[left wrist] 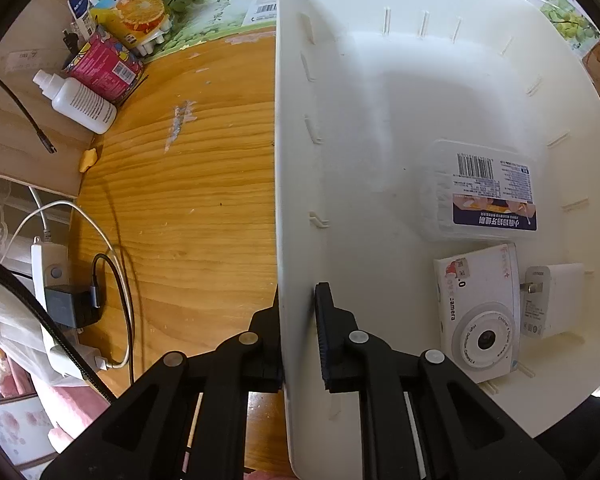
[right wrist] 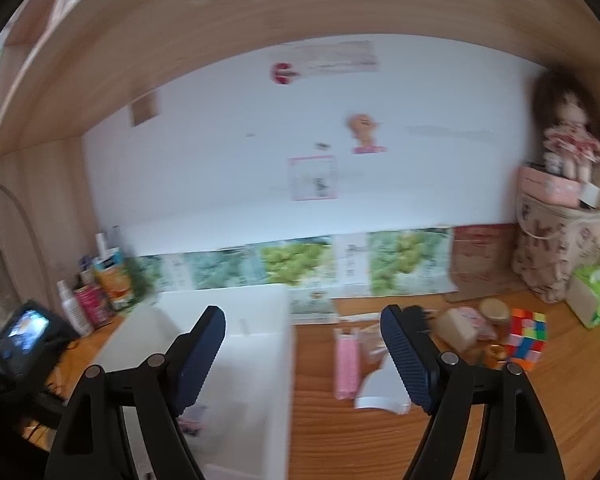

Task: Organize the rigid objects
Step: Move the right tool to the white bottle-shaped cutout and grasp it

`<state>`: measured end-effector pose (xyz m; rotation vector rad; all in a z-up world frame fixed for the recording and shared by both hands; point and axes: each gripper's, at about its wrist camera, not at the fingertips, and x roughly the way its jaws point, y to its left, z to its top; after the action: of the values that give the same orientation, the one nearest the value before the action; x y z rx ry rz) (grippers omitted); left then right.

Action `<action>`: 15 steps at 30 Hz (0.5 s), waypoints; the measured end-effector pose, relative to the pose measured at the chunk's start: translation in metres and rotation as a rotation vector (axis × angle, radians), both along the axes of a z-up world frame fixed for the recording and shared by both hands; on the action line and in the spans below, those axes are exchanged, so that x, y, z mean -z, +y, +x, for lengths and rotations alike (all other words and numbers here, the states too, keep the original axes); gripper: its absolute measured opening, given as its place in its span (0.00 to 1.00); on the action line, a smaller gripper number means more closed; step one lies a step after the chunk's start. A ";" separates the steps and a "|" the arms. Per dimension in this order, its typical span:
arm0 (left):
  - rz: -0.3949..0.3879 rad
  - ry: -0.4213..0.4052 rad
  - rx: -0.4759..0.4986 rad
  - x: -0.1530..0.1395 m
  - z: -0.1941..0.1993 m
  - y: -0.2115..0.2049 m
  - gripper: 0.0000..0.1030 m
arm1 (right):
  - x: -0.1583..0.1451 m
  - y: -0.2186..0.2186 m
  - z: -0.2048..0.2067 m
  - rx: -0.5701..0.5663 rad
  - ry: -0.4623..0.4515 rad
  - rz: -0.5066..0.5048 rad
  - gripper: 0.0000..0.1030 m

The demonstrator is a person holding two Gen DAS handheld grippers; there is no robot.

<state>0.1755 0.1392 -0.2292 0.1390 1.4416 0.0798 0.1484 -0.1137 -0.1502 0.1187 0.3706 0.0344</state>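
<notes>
L claw [left wrist: 298, 340] is clamped on the near left wall of the white bin [left wrist: 380, 92] w/ camera box [left wrist: 476, 312] inside, so keep it steady while the wide, empty R claw [right wrist: 304, 356] lines up square on the Rubik's cube [right wrist: 527, 338], far right on desk [right wrist: 380, 432].

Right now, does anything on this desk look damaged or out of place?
Yes. The wooden desktop has pale scraped patches where the finish has worn off, left of the white bin. Inside the bin, the camera box, charger and clear plastic box lie flat.
</notes>
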 end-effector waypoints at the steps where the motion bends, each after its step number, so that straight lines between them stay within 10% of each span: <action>1: 0.004 0.000 -0.001 0.000 0.000 0.000 0.14 | 0.002 -0.005 0.002 0.016 0.007 0.005 0.78; 15: 0.039 0.016 -0.010 0.000 -0.001 -0.004 0.15 | 0.061 -0.062 0.040 0.135 0.179 0.078 0.80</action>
<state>0.1744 0.1351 -0.2292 0.1644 1.4569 0.1150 0.1882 -0.1753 -0.2109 0.2250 0.5391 -0.0955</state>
